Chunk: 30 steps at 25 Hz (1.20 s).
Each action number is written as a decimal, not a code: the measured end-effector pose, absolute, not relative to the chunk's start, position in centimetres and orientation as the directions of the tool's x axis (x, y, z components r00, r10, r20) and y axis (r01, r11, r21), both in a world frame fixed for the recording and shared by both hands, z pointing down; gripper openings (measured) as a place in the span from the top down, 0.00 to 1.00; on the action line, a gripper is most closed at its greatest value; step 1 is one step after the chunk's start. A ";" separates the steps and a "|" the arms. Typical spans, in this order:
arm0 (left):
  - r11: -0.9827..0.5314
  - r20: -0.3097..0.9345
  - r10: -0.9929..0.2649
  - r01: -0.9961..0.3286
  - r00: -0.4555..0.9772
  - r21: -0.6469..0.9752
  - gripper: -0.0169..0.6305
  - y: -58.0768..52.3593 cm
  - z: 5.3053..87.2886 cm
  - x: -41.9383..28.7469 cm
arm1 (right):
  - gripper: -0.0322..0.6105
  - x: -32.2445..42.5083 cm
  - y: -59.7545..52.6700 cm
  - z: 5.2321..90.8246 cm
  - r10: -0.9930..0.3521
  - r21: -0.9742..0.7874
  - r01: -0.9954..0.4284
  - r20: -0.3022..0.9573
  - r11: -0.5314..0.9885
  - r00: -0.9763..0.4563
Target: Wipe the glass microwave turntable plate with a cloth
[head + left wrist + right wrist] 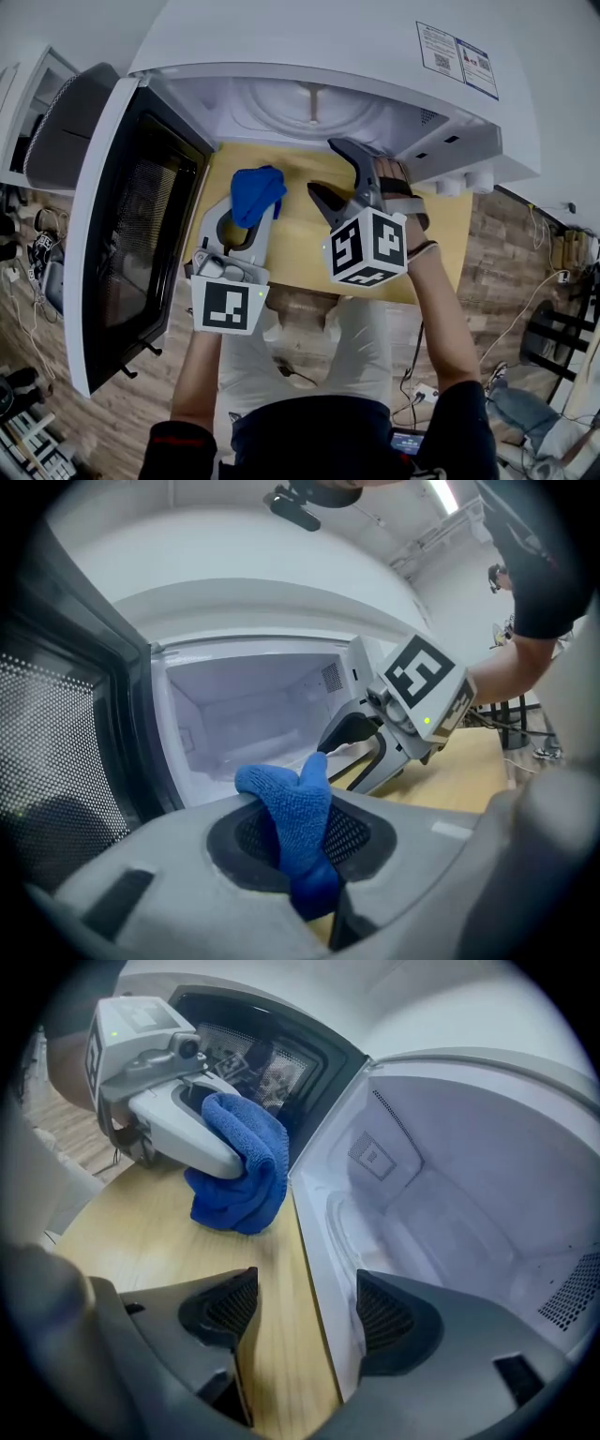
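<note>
A blue cloth (256, 194) is bunched between the jaws of my left gripper (246, 217), which is shut on it just in front of the open microwave (328, 56). In the left gripper view the cloth (295, 827) stands up between the pads. My right gripper (326, 169) is open and empty beside it, pointing down at the cavity's front edge. The right gripper view shows its jaws (305, 1312) wide apart over the table edge and the cavity floor. The glass turntable plate (309, 105) lies inside the cavity and shows only faintly as plate (375, 1227).
The microwave door (131, 234) hangs open to the left of my left gripper. Both grippers are over a wooden table (295, 258) that bears the microwave. Cables and clutter lie on the floor at both sides.
</note>
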<state>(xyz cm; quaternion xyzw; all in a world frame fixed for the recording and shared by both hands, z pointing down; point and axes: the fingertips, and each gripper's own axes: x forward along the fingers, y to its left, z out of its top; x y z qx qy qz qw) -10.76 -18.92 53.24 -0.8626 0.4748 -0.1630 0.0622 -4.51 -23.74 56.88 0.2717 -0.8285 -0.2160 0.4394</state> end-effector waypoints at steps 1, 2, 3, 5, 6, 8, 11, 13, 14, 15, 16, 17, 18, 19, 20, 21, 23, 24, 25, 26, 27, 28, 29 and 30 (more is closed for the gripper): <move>-0.541 0.219 -0.840 -0.799 0.497 -0.261 0.88 -18.9 53.2 -10.8 | 0.50 -4.5 -23.7 56.8 -0.646 0.606 -0.256 0.607 0.753 -0.463; -0.541 0.215 -0.840 -0.801 0.498 -0.258 0.88 -18.9 53.2 -10.8 | 0.50 -4.6 -23.7 56.7 -0.651 0.614 -0.254 0.601 0.747 -0.463; -0.541 0.212 -0.840 -0.802 0.500 -0.253 0.88 -18.9 53.1 -10.8 | 0.50 -4.7 -23.6 56.5 -0.656 0.620 -0.254 0.595 0.743 -0.465; -0.543 0.211 -0.838 -0.803 0.502 -0.245 0.88 -19.0 53.2 -10.8 | 0.50 -4.8 -23.9 56.1 -0.664 0.630 -0.256 0.584 0.733 -0.466; -0.544 0.213 -0.838 -0.802 0.503 -0.245 0.88 -19.0 53.2 -10.9 | 0.50 -4.9 -24.1 56.0 -0.668 0.635 -0.254 0.582 0.729 -0.463; -0.545 0.216 -0.837 -0.801 0.503 -0.248 0.88 -19.0 53.2 -10.9 | 0.49 -4.8 -24.7 55.9 -0.673 0.638 -0.257 0.581 0.726 -0.457; -0.543 0.213 -0.839 -0.801 0.501 -0.252 0.88 -19.0 53.2 -10.9 | 0.48 -4.8 -25.3 56.0 -0.673 0.632 -0.266 0.585 0.728 -0.453; -0.542 0.213 -0.840 -0.800 0.500 -0.257 0.88 -19.1 53.2 -10.9 | 0.48 -4.9 -25.5 56.3 -0.674 0.634 -0.262 0.590 0.728 -0.444; -0.542 0.215 -0.839 -0.800 0.499 -0.257 0.88 -19.1 53.2 -10.9 | 0.48 -4.9 -25.6 56.5 -0.675 0.634 -0.262 0.593 0.727 -0.439; -0.542 0.216 -0.839 -0.800 0.499 -0.256 0.88 -19.0 53.2 -10.9 | 0.48 -4.9 -25.7 56.6 -0.677 0.635 -0.264 0.594 0.726 -0.435; -0.543 0.217 -0.839 -0.800 0.499 -0.255 0.88 -19.0 53.2 -10.9 | 0.48 -4.9 -25.7 56.7 -0.680 0.637 -0.265 0.593 0.724 -0.431; -0.543 0.217 -0.839 -0.800 0.500 -0.255 0.88 -19.0 53.2 -10.9 | 0.48 -4.9 -25.8 56.8 -0.684 0.641 -0.266 0.591 0.720 -0.427; -0.542 0.217 -0.839 -0.801 0.499 -0.254 0.88 -19.0 53.2 -10.9 | 0.48 -4.8 -25.9 56.9 -0.689 0.647 -0.266 0.588 0.715 -0.423; -0.541 0.218 -0.840 -0.802 0.497 -0.253 0.88 -19.0 53.2 -10.9 | 0.48 -4.8 -25.9 57.0 -0.695 0.653 -0.265 0.584 0.709 -0.420; -0.539 0.218 -0.841 -0.804 0.496 -0.252 0.88 -19.0 53.2 -10.9 | 0.48 -4.8 -25.9 57.0 -0.701 0.661 -0.263 0.578 0.702 -0.417; -0.538 0.218 -0.841 -0.805 0.495 -0.251 0.88 -19.0 53.2 -11.0 | 0.48 -4.8 -25.9 57.1 -0.707 0.670 -0.260 0.573 0.696 -0.416; -0.540 0.221 -0.840 -0.803 0.495 -0.253 0.88 -19.0 53.3 -11.0 | 0.48 -4.7 -25.9 57.2 -0.711 0.680 -0.251 0.567 0.689 -0.415; -0.540 0.223 -0.840 -0.801 0.494 -0.258 0.88 -19.0 53.3 -10.9 | 0.48 -4.7 -25.9 57.2 -0.711 0.681 -0.247 0.568 0.689 -0.416; -0.537 0.226 -0.842 -0.801 0.490 -0.264 0.88 -19.1 53.4 -11.0 | 0.48 -4.6 -25.9 57.2 -0.710 0.682 -0.246 0.568 0.689 -0.416; -0.532 0.229 -0.845 -0.803 0.483 -0.270 0.88 -19.1 53.4 -11.0 | 0.48 -4.6 -25.9 57.2 -0.711 0.683 -0.245 0.568 0.688 -0.415; -0.527 0.231 -0.848 -0.805 0.476 -0.274 0.88 -19.2 53.4 -11.1 | 0.48 -4.6 -25.8 57.2 -0.712 0.684 -0.244 0.567 0.687 -0.415; -0.522 0.231 -0.851 -0.807 0.472 -0.277 0.88 -19.2 53.4 -11.2 | 0.48 -4.6 -25.8 57.2 -0.712 0.685 -0.244 0.566 0.687 -0.415; -0.520 0.230 -0.852 -0.808 0.470 -0.277 0.88 -19.3 53.3 -11.2 | 0.48 -4.6 -25.8 57.2 -0.712 0.685 -0.244 0.566 0.687 -0.415; -0.519 0.228 -0.853 -0.809 0.469 -0.277 0.88 -19.4 53.2 -11.2 | 0.48 -4.6 -25.8 57.2 -0.712 0.685 -0.243 0.566 0.687 -0.415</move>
